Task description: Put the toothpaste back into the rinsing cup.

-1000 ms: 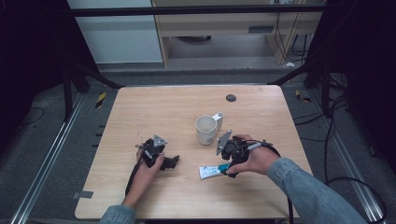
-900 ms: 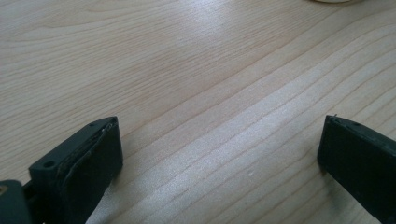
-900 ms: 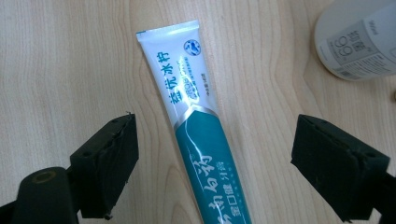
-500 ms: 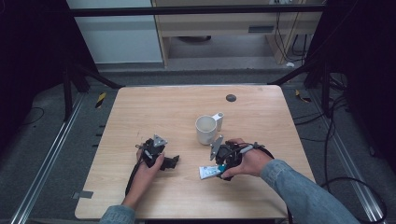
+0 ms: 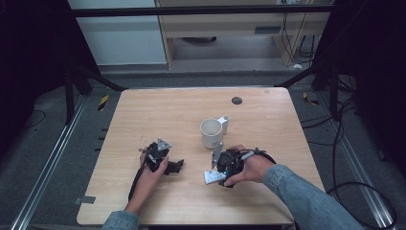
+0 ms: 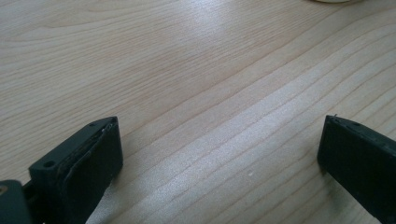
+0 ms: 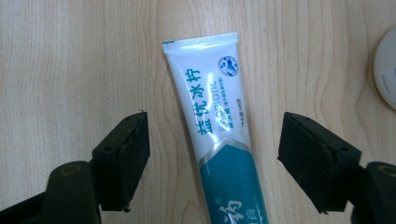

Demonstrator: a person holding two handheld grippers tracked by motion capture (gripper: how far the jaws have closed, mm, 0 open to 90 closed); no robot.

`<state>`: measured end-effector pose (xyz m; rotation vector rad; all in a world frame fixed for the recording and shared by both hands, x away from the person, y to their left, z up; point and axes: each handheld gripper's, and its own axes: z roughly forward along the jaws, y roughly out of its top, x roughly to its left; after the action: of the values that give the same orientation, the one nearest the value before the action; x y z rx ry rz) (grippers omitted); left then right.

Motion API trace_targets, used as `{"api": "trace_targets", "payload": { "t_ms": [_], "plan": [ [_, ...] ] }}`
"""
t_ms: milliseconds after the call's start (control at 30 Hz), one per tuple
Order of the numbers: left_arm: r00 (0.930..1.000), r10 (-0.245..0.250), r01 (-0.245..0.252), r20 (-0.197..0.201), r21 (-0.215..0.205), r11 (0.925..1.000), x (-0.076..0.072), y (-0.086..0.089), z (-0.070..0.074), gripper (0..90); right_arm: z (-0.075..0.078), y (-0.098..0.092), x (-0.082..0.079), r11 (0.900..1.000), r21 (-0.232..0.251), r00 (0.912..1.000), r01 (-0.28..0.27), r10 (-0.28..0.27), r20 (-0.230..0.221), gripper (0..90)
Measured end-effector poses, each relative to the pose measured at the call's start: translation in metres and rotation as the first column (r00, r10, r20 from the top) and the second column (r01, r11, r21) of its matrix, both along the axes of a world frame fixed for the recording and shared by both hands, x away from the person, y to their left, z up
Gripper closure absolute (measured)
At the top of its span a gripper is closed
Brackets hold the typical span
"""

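1. White-and-teal toothpaste tube (image 7: 219, 140) lies flat on the wooden table (image 5: 158, 110), just in front of the cream mug (image 5: 211, 132).
2. Right gripper (image 7: 212, 161) straddles the tube, jaws wide, not touching it.
3. Left gripper (image 6: 219, 149), left of the mug, rests wide open over bare wood.

the table (image 5: 158, 110) is pale wood with wavy grain, the mug (image 5: 211, 132) cream white, the toothpaste tube (image 7: 219, 135) white and teal with blue lettering, and both the left gripper (image 6: 219, 154) and right gripper (image 7: 212, 163) have black jaws.
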<state>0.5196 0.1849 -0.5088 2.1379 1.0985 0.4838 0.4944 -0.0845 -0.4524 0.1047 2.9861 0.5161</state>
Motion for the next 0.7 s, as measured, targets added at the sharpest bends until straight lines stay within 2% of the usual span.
{"api": "trace_targets", "payload": {
  "t_ms": [367, 700],
  "plan": [
    [1.0000, 0.000, 0.000, 0.000, 0.000, 1.0000, 0.000, 0.000, 0.000, 0.0, -0.010, 0.003, 0.004, 0.999, -0.035, 0.9993, -0.025, 0.024, -0.029, 34.1],
    [1.0000, 0.000, 0.000, 0.000, 0.000, 1.0000, 0.000, 0.000, 0.000, 0.0, -0.015, 0.004, 0.007, 0.998, -0.046, 0.9982, -0.045, 0.043, -0.041, 39.2]
  ]
}}
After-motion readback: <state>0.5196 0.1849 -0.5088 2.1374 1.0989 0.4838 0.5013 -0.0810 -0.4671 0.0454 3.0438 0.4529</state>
